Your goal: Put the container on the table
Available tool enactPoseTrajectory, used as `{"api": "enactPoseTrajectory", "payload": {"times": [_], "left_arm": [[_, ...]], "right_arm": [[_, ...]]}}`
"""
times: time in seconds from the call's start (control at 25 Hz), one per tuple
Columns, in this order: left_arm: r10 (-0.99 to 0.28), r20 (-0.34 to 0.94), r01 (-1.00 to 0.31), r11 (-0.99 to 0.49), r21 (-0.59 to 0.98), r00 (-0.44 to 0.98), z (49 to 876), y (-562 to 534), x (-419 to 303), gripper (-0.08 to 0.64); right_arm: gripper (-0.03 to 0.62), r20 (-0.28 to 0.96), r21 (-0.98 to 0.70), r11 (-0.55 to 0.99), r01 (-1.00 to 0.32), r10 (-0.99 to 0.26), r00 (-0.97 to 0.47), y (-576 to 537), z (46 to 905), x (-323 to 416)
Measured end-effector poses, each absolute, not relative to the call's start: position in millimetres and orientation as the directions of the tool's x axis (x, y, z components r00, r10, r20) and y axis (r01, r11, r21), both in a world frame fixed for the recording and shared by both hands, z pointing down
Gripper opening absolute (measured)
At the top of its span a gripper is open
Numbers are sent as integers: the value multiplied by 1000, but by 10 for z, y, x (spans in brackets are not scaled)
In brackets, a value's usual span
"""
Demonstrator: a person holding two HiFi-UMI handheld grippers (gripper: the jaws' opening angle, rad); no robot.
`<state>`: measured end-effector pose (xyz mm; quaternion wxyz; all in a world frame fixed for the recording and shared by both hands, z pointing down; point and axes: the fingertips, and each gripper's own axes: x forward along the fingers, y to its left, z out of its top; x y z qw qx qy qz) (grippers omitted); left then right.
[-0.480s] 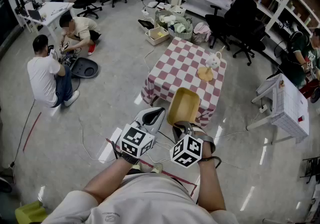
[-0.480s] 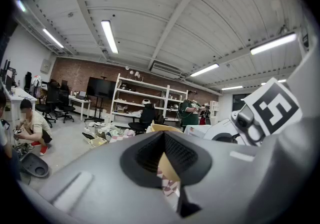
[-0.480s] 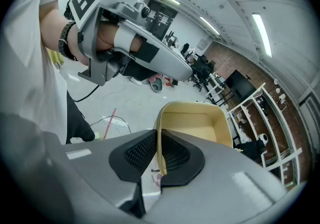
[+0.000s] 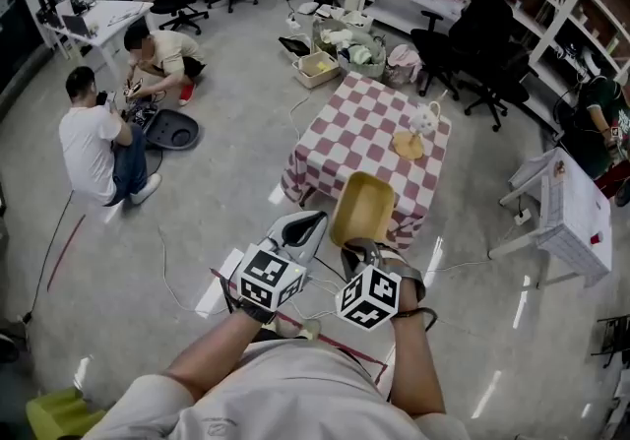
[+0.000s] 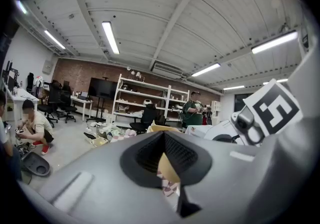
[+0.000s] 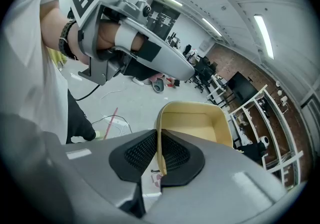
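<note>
A tan, tub-shaped container (image 4: 362, 209) hangs in the air in front of me, above the floor and short of the table (image 4: 346, 129) with the red-and-white checked cloth. My right gripper (image 4: 354, 249) is shut on its near wall; in the right gripper view the thin rim (image 6: 159, 144) sits clamped between the black pads. My left gripper (image 4: 313, 221) is just left of the container, its tips together and holding nothing. In the left gripper view, part of the container (image 5: 168, 167) shows past the jaws.
A white teapot-like piece (image 4: 421, 118) and a flat wooden disc (image 4: 405, 145) sit on the table's right side. Cables (image 4: 187, 305) trail on the floor. Two people (image 4: 94, 148) crouch at the left. Office chairs (image 4: 477, 44), shelves and a white crate (image 4: 566, 217) stand at the right.
The head view has shifted slightly, so the room slides a little in the picture. Both grippers and the held container keep their places relative to me.
</note>
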<state>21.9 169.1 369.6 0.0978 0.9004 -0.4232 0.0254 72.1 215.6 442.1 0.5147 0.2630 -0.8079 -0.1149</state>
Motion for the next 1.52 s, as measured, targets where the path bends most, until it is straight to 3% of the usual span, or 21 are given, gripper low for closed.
{"api": "enactPoseTrajectory", "payload": {"times": [0.72, 1.52], "left_arm": [[-827, 143, -837, -522, 161, 544, 3746, 1536, -122, 6], [-716, 113, -722, -666, 187, 689, 3853, -49, -578, 6]], "right_arm": [[35, 759, 421, 848, -322, -524, -386, 1931, 4516, 675], [35, 801, 417, 801, -429, -547, -244, 522, 4689, 173]]}}
